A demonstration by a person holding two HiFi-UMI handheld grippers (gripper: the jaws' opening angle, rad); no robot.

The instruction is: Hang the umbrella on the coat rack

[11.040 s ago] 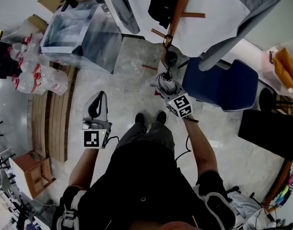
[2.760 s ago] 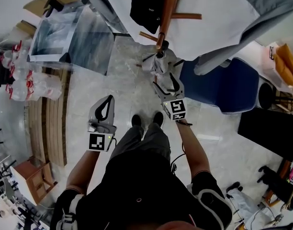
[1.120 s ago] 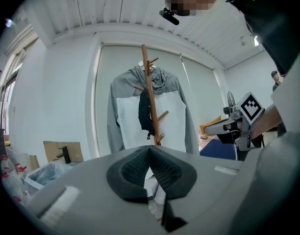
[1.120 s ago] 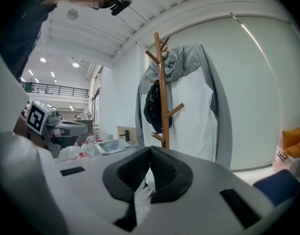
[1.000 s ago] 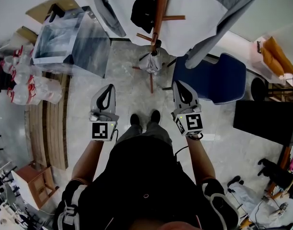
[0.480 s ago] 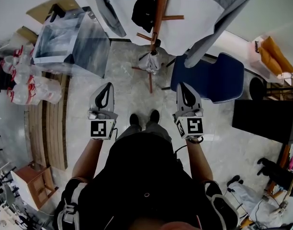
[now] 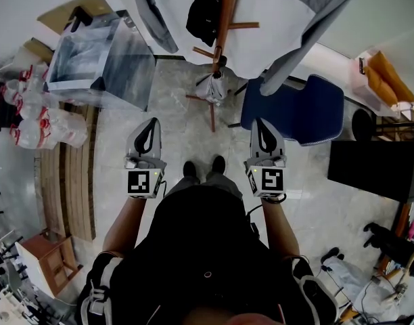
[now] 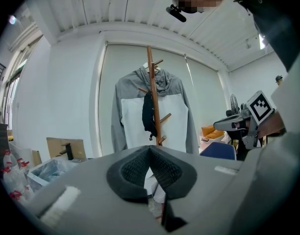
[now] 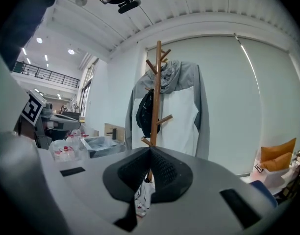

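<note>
1. The umbrella [image 7: 214, 87], folded and pale grey, hangs by its top end off a low peg of the coat rack [image 7: 225, 12], close to the pole and above the floor. That is where the task wants it.
2. The left gripper [image 7: 151, 122] has its fingers closed on each other with nothing between them; the left gripper view shows the pads meeting [image 8: 150, 149].
3. The right gripper [image 7: 259, 122] is the same, with fingers pressed together and empty [image 9: 150, 150].
4. Both grippers are held low by the person's body, well apart from the rack and pointing towards it.
5. A grey jacket [image 7: 315, 5] and a black bag [image 7: 203, 9] share the pole higher up; a blue chair [image 7: 295, 110] stands just beside the base.
6. Judgement: the hang looks done, so what counts now is not disturbing it. Hold both grippers clear of the pegs, the jacket sleeves and the chair.
7. How far the umbrella's loop or handle sits onto the peg is too small to tell. A shallow seat near the peg tip could slip off if the rack gets bumped.
</note>
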